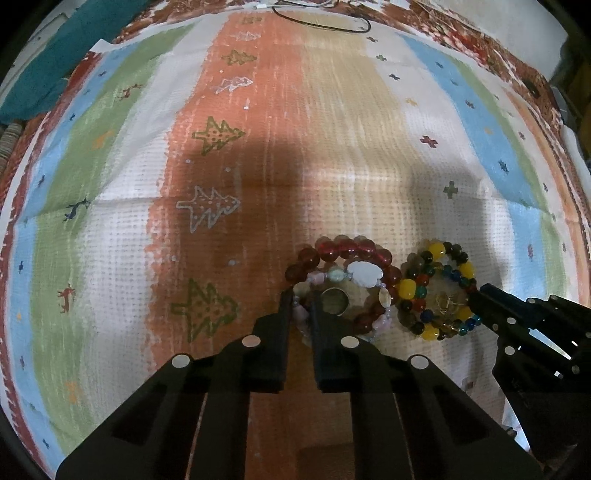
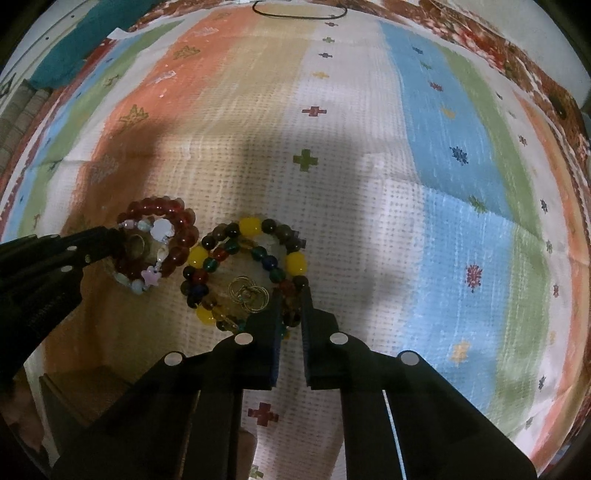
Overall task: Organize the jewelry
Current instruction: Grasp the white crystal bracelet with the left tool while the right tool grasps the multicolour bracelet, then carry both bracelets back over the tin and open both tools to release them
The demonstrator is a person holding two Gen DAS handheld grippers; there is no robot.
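Observation:
Two piles of jewelry lie side by side on the striped cloth. The left pile holds a red bead bracelet, a pastel bead bracelet with a white shell bead, and a round ring in the middle. My left gripper points down and is shut on the pastel bead bracelet's near side. The right pile is a multicoloured bead bracelet with yellow beads, around gold rings. My right gripper is shut on its near right side. Each gripper also shows in the other view: right gripper, left gripper.
A black cord loops at the cloth's far edge. Teal fabric lies beyond the far left corner. A patterned red rug border runs around the cloth. Shadows of the grippers fall across the middle stripes.

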